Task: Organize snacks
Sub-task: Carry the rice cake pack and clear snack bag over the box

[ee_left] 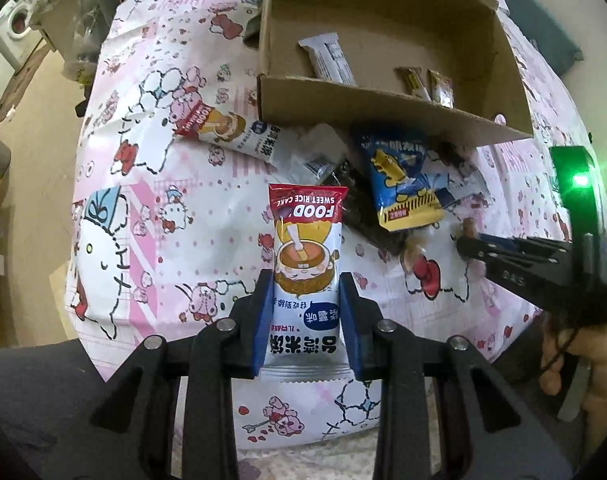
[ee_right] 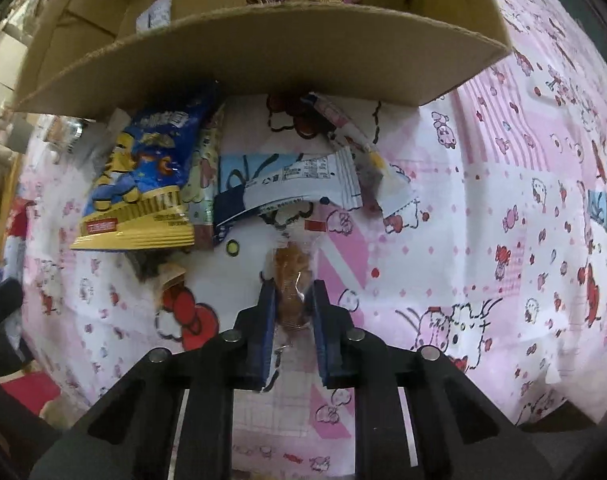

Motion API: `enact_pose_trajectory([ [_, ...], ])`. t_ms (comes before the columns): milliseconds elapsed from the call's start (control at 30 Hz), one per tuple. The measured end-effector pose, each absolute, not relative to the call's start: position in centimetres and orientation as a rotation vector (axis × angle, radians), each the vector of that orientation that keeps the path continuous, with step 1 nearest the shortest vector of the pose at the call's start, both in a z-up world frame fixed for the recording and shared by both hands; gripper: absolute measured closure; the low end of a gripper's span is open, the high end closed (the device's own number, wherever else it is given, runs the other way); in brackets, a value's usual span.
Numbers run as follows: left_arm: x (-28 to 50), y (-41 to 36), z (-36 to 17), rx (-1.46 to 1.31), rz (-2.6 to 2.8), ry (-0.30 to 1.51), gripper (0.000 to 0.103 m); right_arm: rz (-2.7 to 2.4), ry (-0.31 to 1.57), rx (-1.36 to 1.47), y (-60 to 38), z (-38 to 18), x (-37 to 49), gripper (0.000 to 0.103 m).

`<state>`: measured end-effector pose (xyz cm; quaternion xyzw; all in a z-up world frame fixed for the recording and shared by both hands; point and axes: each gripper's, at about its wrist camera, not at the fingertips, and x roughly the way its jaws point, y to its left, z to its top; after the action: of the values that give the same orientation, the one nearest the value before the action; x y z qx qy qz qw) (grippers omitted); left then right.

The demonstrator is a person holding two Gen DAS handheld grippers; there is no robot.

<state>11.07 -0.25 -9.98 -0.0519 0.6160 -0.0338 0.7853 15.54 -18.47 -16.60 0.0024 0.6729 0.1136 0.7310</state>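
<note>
Gripping rice cake packet (ee_left: 305,256) lengthwise, left gripper (ee_left: 306,288) clamped on packet's sides, above pink cartoon-print cloth (ee_left: 151,216). Right gripper (ee_right: 292,292) pinched narrow on small clear-wrapped brown snack (ee_right: 290,280), just over cloth. Cardboard box (ee_left: 387,114) open beyond, holding white bar (ee_left: 329,60) and two small brown-yellow packets (ee_left: 425,84). Loose pile against box's near wall: blue-yellow chip bag (ee_left: 403,184), second rice cake packet (ee_left: 227,128), white wrapper (ee_right: 303,184). Right gripper also visible at right edge of left wrist view.
</note>
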Motion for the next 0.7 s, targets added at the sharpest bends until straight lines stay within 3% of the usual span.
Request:
enact_pose_trajectory([
  [467,11.2,0.2,-9.2,-0.099,-0.032,1.255,0.076,0.403,1.331,0.283,-21.9,-10.1,13.1,0.087],
  [700,10.8,0.1,-6.0,-0.090,-0.028,1.150,0.076,0.465,1.154,0.381,-22.7,-6.2,13.4,0.087],
])
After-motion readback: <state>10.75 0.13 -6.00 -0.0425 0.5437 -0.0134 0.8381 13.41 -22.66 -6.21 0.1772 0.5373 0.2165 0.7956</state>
